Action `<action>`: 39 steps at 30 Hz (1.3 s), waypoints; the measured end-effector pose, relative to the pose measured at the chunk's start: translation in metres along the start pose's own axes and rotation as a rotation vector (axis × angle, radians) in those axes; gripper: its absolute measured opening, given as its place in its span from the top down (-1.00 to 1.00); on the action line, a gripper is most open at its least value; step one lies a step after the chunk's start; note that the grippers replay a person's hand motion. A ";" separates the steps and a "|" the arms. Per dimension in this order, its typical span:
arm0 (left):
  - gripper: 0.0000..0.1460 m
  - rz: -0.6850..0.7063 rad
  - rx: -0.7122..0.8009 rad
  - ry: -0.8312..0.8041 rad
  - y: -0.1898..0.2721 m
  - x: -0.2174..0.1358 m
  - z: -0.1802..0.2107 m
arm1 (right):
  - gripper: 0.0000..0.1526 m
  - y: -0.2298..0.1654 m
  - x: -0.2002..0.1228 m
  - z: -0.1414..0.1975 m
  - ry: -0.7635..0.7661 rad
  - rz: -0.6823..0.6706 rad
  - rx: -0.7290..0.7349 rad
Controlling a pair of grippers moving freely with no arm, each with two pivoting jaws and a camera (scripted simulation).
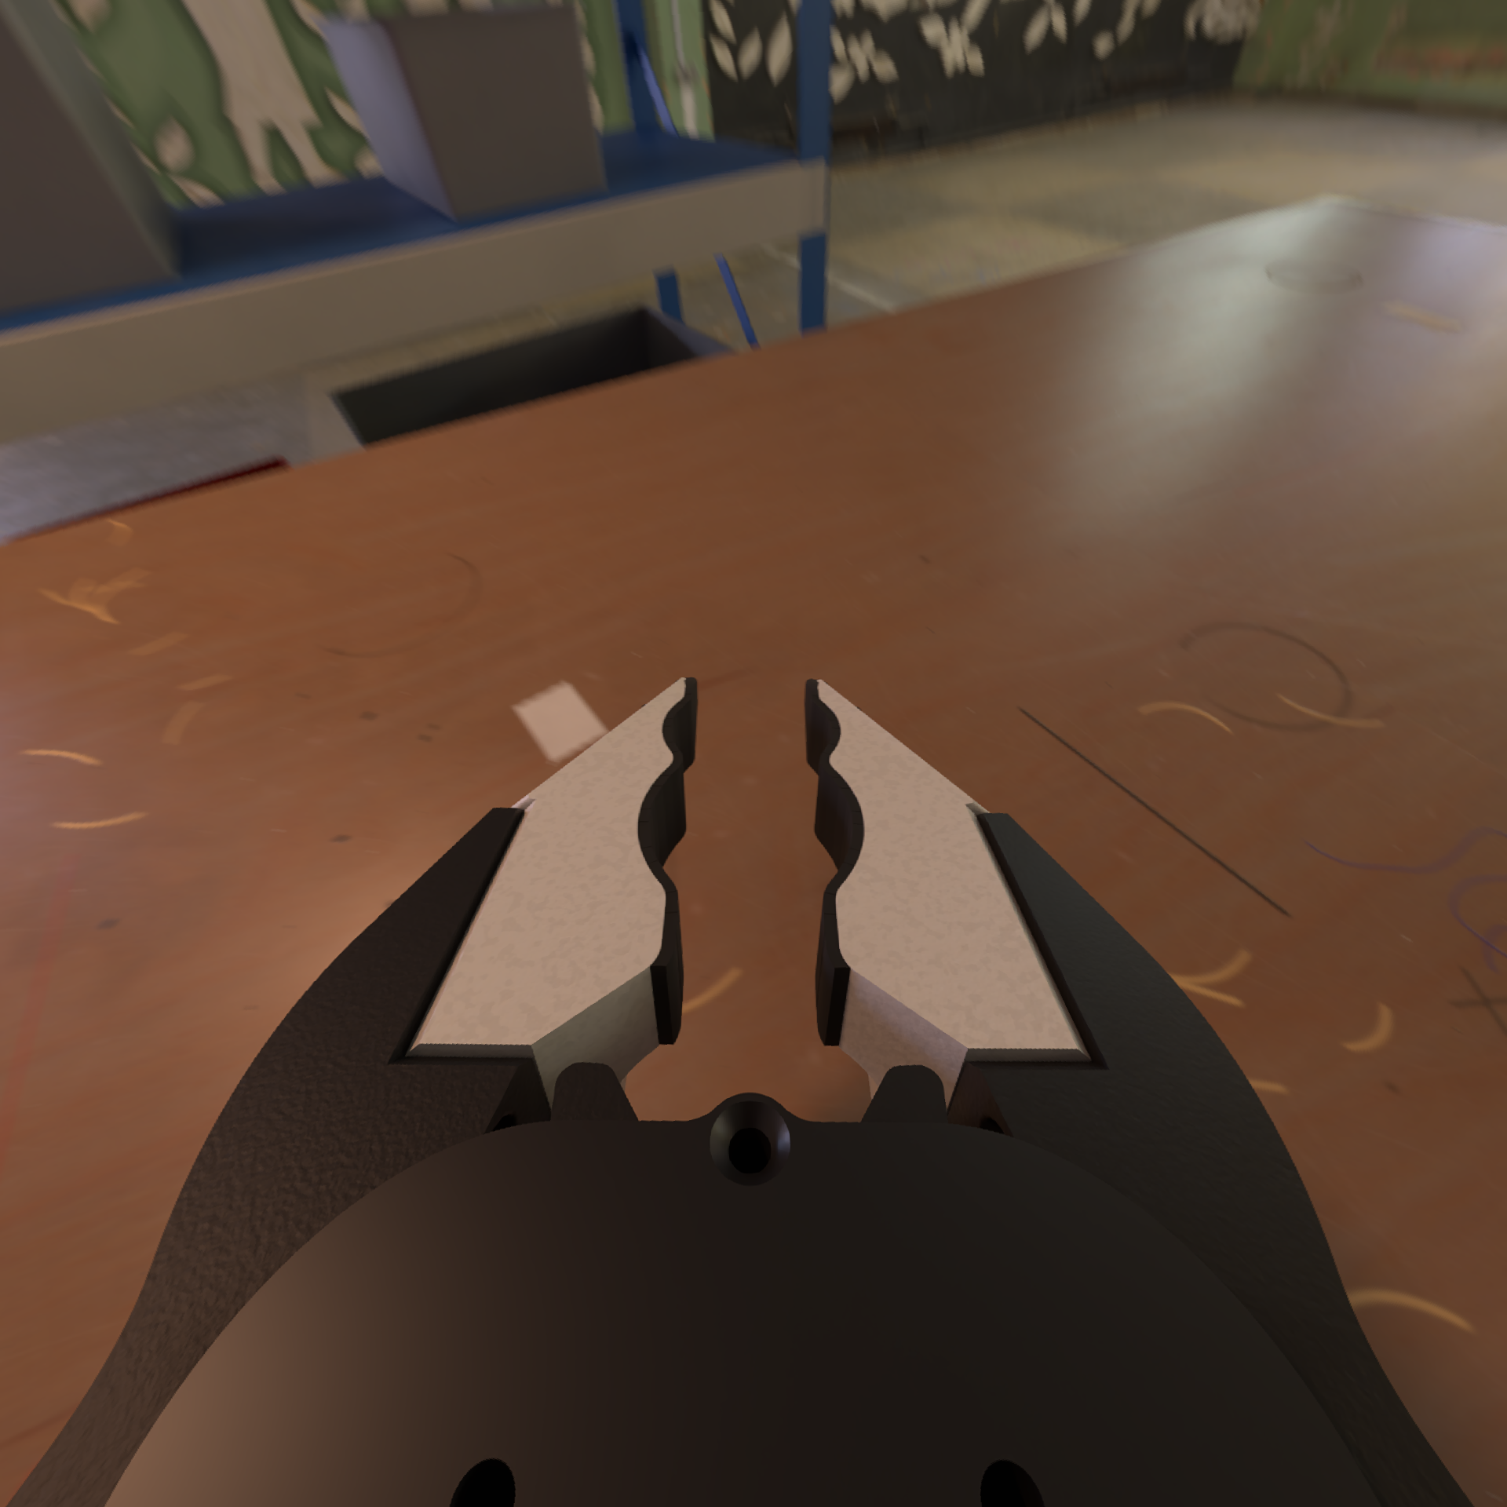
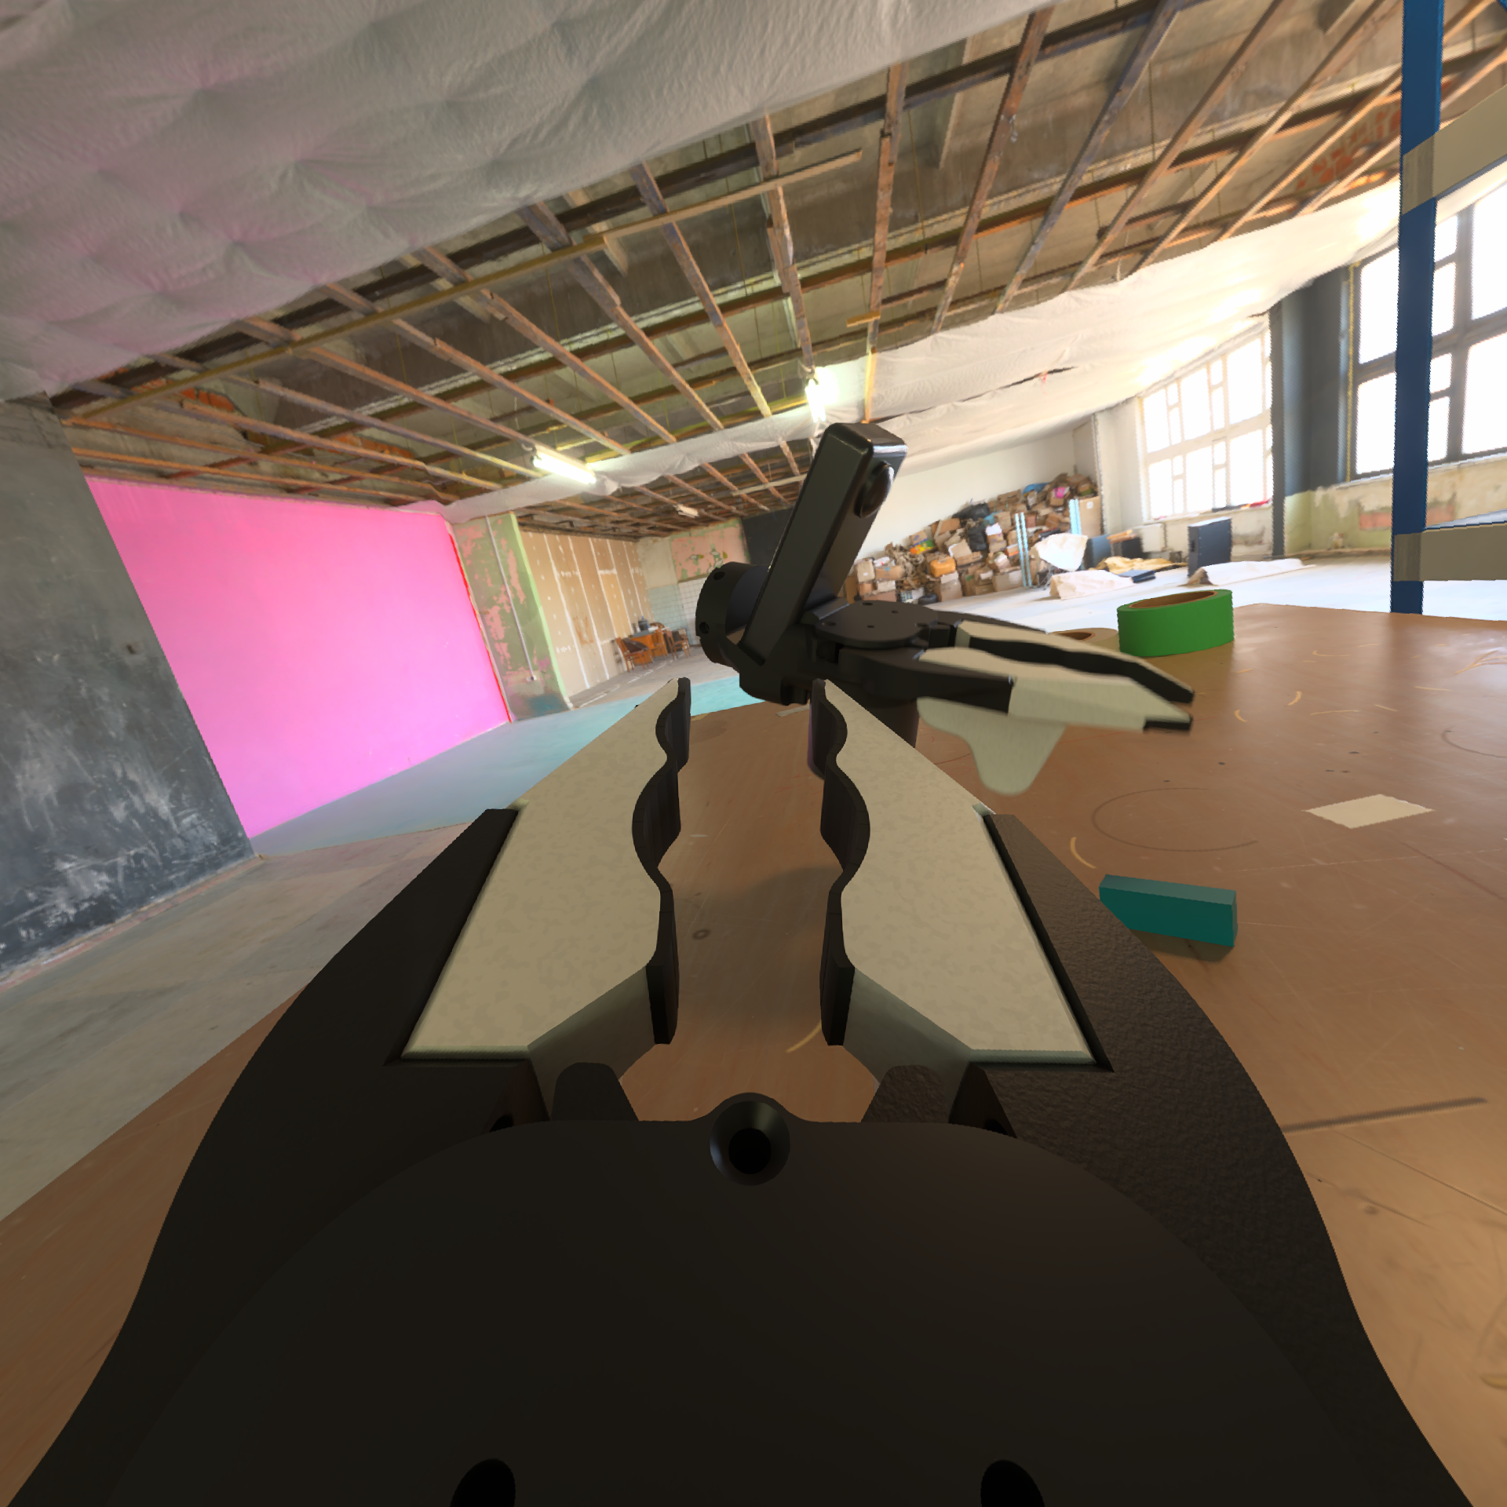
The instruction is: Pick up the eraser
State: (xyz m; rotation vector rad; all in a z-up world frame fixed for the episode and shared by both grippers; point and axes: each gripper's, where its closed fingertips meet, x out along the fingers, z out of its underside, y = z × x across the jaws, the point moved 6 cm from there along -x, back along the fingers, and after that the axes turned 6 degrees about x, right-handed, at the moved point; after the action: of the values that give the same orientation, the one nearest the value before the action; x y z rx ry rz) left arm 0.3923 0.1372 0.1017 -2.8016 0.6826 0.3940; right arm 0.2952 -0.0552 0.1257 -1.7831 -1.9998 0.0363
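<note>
A teal rectangular block, the eraser (image 2: 1168, 909), lies flat on the brown table (image 2: 1345, 1060) in the right wrist view, to the right of my right gripper (image 2: 750, 693) and apart from it. The right gripper is open and empty, low over the table. My left gripper (image 1: 750, 693) is open and empty above the table (image 1: 978, 530). It also shows in the right wrist view (image 2: 1182, 708), hovering beyond the right gripper's tips, pointing right. The eraser is not in the left wrist view.
A flat white patch (image 2: 1368, 810) lies on the table beyond the eraser and shows by the left finger (image 1: 559, 718). A green tape roll (image 2: 1174, 621) stands farther back. A blue shelf frame (image 1: 807, 163) and a dark bin (image 1: 522, 375) stand past the table's edge.
</note>
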 end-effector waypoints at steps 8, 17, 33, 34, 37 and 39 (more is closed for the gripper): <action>0.53 0.162 -0.041 -0.284 0.037 0.020 0.025 | 0.61 0.000 0.000 0.000 0.001 -0.001 -0.001; 0.67 0.061 0.143 -0.450 0.040 0.023 0.039 | 0.62 0.000 0.000 0.000 0.006 -0.002 -0.004; 0.85 0.506 0.036 -0.161 0.071 0.013 0.013 | 0.62 -0.002 0.000 0.000 0.002 -0.003 -0.023; 0.85 0.566 0.033 -0.145 0.076 0.011 0.011 | 0.62 -0.003 0.000 0.001 0.000 -0.003 -0.030; 0.85 0.734 0.054 -0.139 0.094 0.005 0.010 | 0.62 -0.006 0.000 0.002 -0.008 -0.004 -0.059; 0.85 0.867 0.077 -0.146 0.107 -0.001 0.011 | 0.63 -0.008 0.001 0.003 -0.018 -0.008 -0.088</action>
State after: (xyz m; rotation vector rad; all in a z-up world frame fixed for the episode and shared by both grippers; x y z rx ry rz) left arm 0.3379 0.0481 0.0751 -2.2259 1.7995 0.6760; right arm 0.2864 -0.0548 0.1262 -1.8347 -2.0499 -0.0390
